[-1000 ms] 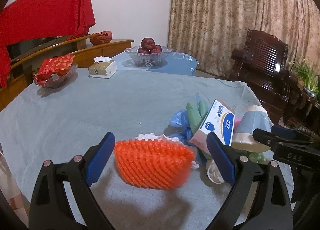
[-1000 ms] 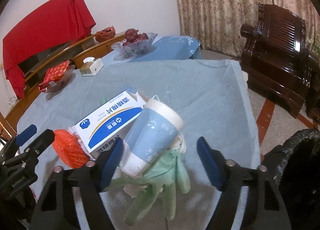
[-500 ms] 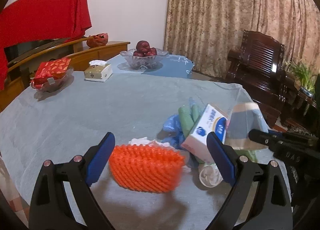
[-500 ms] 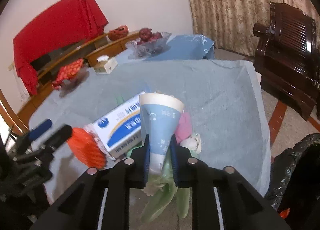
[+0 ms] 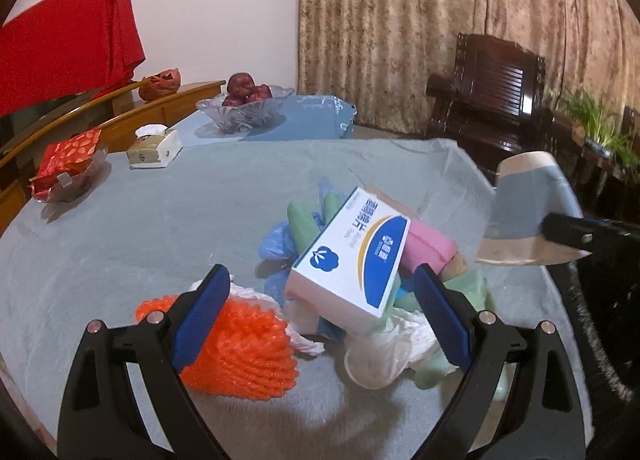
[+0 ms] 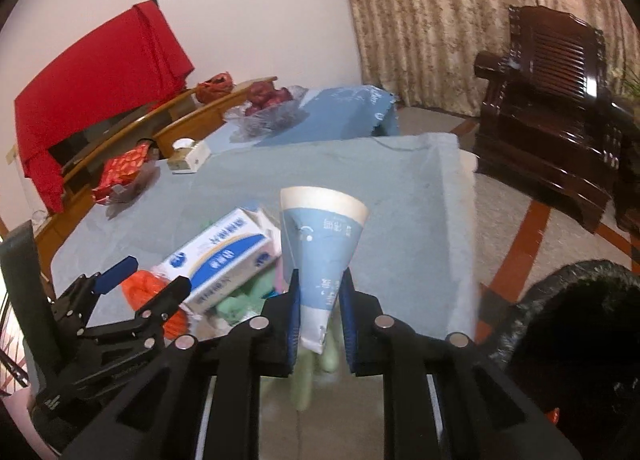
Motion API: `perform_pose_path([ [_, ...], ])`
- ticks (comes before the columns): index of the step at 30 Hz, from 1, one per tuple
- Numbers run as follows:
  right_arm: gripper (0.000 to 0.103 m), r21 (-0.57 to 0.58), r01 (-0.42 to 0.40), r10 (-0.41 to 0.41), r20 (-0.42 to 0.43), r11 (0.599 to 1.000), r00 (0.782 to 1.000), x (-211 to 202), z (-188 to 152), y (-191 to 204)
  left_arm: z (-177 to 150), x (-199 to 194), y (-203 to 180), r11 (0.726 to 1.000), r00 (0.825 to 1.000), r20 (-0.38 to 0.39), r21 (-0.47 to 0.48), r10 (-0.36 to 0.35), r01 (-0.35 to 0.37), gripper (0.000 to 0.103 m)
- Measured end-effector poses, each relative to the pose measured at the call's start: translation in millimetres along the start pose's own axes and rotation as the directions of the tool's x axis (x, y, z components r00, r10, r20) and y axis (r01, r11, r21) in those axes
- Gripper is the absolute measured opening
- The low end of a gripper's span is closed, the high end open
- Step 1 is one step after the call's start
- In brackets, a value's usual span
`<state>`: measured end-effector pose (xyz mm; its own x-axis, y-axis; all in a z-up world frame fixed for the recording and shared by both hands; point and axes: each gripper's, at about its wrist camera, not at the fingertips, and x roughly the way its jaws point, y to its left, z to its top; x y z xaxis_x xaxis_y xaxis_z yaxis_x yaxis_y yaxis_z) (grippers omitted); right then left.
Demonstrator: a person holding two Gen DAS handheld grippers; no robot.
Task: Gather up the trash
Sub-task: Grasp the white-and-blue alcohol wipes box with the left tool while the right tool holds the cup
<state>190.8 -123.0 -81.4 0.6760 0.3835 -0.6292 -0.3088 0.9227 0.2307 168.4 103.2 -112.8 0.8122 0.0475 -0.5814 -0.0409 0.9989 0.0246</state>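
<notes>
Jaws pinch paper cup (image 6: pixel 320 248), black bag (image 6: pixel 576 324) beside

One paper cup (image 6: pixel 320 244), one box (image 5: pixel 352 260), two bowls (image 5: pixel 244 110).

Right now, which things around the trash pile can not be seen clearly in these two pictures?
- Black trash bag: right wrist view, cut by the frame edge; inside too dark.
- Green glove: right wrist view, mostly behind the right hand-held gripper and crushed paper cup.
- White box: left wrist view, its print too small to read.
</notes>
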Motion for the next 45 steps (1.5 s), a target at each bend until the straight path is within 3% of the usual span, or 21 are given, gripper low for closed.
perform_pose_path([
  [16, 0.018, 0.027, 0.032, -0.031, -0.039, 0.999, 0.999, 12.6, -9.4, -20.4, -0.8, 39.3, -7.4, 0.997, 0.998, -0.057, 0.071, -0.029, 0.033, 0.089],
  [17, 0.018, 0.029, 0.033, -0.031, -0.042, 0.999, 0.999, 13.8, -9.4, -21.1, -0.7, 40.5, -8.5, 0.997, 0.998, -0.059, 0.072, -0.029, 0.033, 0.087],
  [19, 0.018, 0.031, 0.034, -0.033, -0.046, 0.999, 0.998, 13.9, -10.7, -22.6, -0.5, 44.6, -10.0, 0.996, 0.996, -0.077, 0.076, -0.036, 0.042, 0.071],
  [28, 0.018, 0.037, 0.038, -0.036, -0.051, 0.999, 0.998, 14.4, -12.3, -24.3, 8.7, 29.0, -13.6, 0.997, 0.997, -0.044, 0.043, -0.058, 0.06, 0.062],
  [36, 0.018, 0.035, 0.034, -0.032, -0.044, 0.999, 0.998, 8.4, -13.2, -23.1, 14.4, 3.2, -14.1, 0.997, 0.997, -0.002, 0.002, -0.073, 0.073, 0.058],
  [45, 0.018, 0.041, 0.034, -0.031, -0.066, 0.999, 0.997, 11.5, -17.5, -24.9, 1.1, 23.0, -18.1, 0.994, 0.989, -0.102, 0.003, -0.108, 0.109, 0.064],
])
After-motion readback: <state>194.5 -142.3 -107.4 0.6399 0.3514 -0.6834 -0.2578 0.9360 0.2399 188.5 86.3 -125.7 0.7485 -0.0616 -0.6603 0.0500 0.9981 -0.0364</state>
